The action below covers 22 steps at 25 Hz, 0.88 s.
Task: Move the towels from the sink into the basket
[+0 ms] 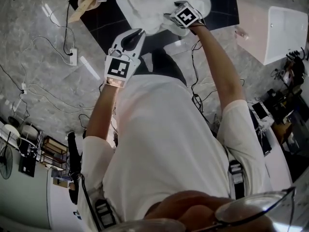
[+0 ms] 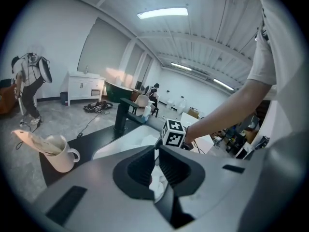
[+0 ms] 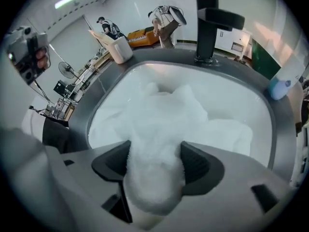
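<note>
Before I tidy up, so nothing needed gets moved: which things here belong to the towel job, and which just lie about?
Job: towels, sink, right tool gripping one, left tool empty.
Lying about: mug, faucet, bottle by the sink.

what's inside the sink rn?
White towels heaped in the sink; the right gripper grips a fold. The pile covers most of the basin floor, so anything underneath is hidden.
</note>
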{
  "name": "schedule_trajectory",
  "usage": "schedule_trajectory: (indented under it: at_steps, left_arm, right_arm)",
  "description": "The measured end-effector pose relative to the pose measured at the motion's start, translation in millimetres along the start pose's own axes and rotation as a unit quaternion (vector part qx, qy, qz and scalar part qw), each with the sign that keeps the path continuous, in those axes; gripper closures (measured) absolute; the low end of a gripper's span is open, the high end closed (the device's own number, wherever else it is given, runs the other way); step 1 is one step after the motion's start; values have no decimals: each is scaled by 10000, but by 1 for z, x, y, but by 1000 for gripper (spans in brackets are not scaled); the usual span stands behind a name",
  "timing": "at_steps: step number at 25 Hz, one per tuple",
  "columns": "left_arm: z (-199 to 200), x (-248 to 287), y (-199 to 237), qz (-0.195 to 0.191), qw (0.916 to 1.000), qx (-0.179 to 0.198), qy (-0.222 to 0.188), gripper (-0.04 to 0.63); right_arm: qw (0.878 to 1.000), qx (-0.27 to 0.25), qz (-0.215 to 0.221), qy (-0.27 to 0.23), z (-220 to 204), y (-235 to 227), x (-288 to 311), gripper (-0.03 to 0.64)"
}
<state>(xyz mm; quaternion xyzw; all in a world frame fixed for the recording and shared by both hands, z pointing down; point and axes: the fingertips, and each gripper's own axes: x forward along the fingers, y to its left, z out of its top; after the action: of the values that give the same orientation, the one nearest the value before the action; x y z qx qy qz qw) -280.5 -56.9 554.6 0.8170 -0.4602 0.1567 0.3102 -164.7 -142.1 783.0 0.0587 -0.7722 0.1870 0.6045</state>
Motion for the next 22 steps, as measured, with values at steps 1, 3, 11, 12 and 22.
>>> schedule_trajectory:
  at_steps: [1,3,11,12,22]
  left_arm:
    - [-2,-1,0,-3,10000,-4,11,565]
    - [-7,-2,-1,-19,10000,7,44,566]
    - [-1,-13,-21,-73,9999,139,-14,565]
    - [0,-13,-24,-70,9999,155,-26,566]
    - [24,-23,-61,-62,9989,351,-314,565]
  right_arm:
    - [10000,-5,19,12,0,2,-1,322]
    - [10000,-13,71,31,-1,5,-6,423]
    - [9968,140,-12,-790,9,19,-75,543]
    - [9958,119,-50,-904,9,22,-86,543]
    - [9709,643,-499,-2253,10,19,-208,545]
